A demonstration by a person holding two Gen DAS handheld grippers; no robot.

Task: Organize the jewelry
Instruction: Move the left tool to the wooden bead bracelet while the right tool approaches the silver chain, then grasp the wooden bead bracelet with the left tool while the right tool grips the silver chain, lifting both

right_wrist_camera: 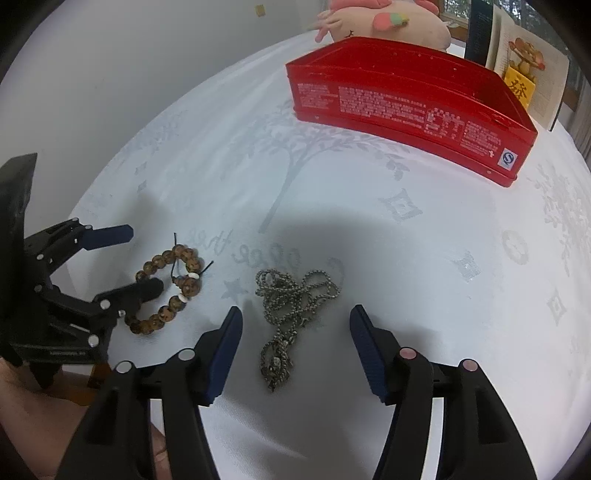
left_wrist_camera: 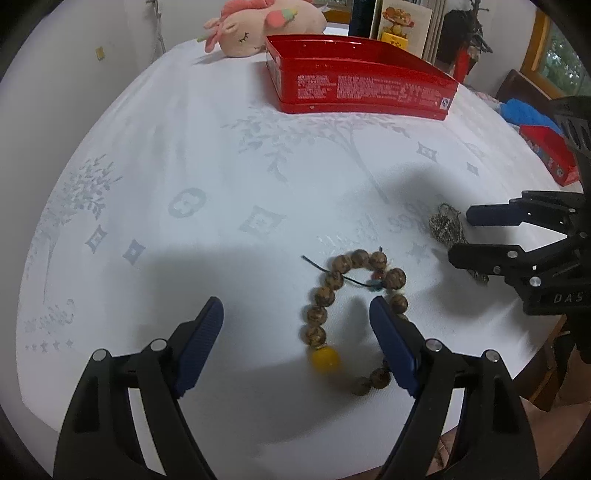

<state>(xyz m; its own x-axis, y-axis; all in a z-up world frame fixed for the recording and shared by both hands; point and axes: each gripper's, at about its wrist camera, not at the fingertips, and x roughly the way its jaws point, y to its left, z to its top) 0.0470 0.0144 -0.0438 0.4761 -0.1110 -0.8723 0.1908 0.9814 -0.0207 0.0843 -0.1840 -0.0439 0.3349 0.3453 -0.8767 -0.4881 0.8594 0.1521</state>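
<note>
My left gripper (left_wrist_camera: 295, 317) jaws open, straddling bead bracelet (left_wrist_camera: 328, 306); right gripper (right_wrist_camera: 295, 325) jaws open around tangled chain necklace (right_wrist_camera: 288, 306). Red tin (right_wrist_camera: 406, 96) at 12 o'clock on tabletop (right_wrist_camera: 443, 277). Risk: chain snags, slips through pads.

Bare tablecloth (right_wrist_camera: 424, 258) lies open up to the red tin (right_wrist_camera: 406, 99) (plush toy (left_wrist_camera: 258, 29) behind it).

Both wrist views: we are looking low and near across the tablecloth (left_wrist_camera: 229, 166), sharing the red tin (right_wrist_camera: 406, 99) at 12 o'clock.
</note>
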